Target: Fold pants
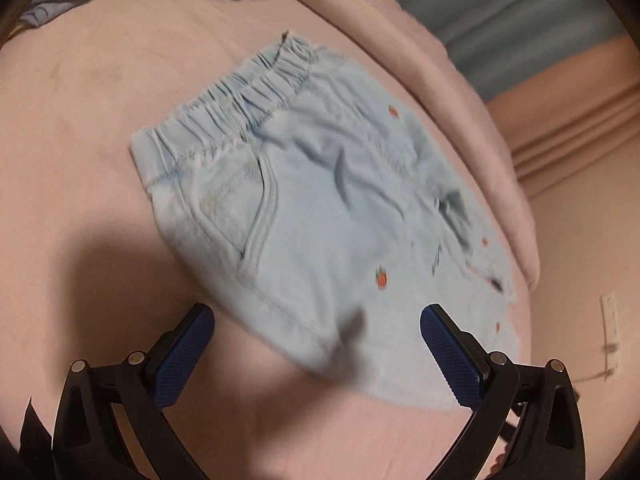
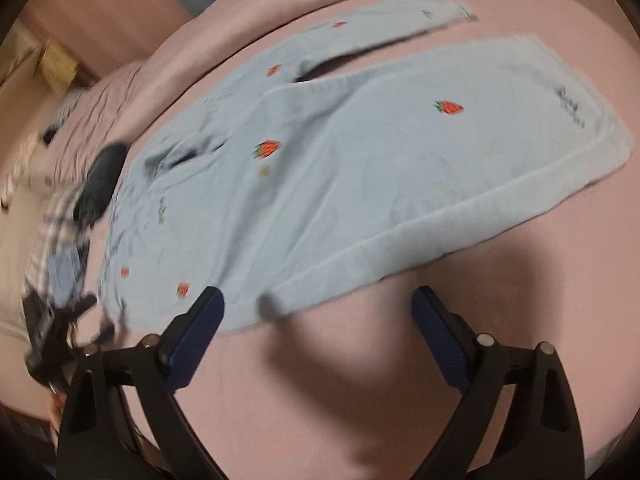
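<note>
Jaws spread wide and empty on both grippers, the left gripper (image 1: 316, 344) hovers nearer the waistband end and the right gripper (image 2: 316, 316) by a leg hem of pale blue pants (image 2: 320, 168) lying flat, lengthwise across the pink bed (image 2: 320, 380).

Light blue pants (image 2: 360, 168) lie spread flat on a pink bed (image 2: 360, 380), dotted with small red strawberries. Both legs run toward the upper right: the near leg is broad, with a pale hem at its end, and the far leg lies apart from it, with a dark gap between them at the crotch. The right tool (image 2: 318, 312) hangs over the near edge of the pants, its blue-padded fingers (image 2: 196, 332) spread wide with nothing pressed between them; the left finger overlaps the fabric edge. At the far left, blurred, is the left tool (image 2: 52, 320).
</note>
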A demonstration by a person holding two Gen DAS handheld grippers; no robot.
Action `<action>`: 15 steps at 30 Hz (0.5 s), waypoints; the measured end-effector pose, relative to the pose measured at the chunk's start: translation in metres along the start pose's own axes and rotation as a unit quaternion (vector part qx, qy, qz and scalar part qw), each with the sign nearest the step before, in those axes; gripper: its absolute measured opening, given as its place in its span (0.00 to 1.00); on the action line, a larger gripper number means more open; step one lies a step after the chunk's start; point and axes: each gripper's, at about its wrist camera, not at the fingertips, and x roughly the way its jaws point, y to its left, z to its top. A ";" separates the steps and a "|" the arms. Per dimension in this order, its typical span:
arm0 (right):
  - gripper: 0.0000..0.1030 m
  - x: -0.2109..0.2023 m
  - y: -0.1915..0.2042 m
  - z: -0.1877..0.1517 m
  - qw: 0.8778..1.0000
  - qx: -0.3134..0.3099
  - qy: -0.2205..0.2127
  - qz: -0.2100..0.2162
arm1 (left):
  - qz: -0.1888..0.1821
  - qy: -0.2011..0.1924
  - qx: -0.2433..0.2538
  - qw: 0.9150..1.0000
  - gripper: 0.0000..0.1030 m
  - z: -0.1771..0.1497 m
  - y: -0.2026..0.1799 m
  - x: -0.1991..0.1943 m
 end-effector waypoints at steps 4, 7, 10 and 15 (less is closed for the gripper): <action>0.68 0.003 -0.002 0.006 0.999 0.034 -0.040 0.013 | 0.008 -0.006 -0.017 1.000 0.77 0.009 0.001 0.005; 0.47 0.005 -0.002 0.014 0.998 0.039 -0.043 0.006 | 0.008 -0.009 -0.027 1.000 0.61 0.015 0.003 0.007; 0.21 0.003 -0.005 0.016 0.998 0.040 -0.048 -0.005 | 0.034 -0.003 -0.040 0.999 0.16 0.021 0.007 0.011; 0.05 -0.016 -0.005 0.027 0.996 0.005 -0.081 -0.019 | 0.078 -0.036 0.020 0.996 0.16 0.015 -0.007 -0.009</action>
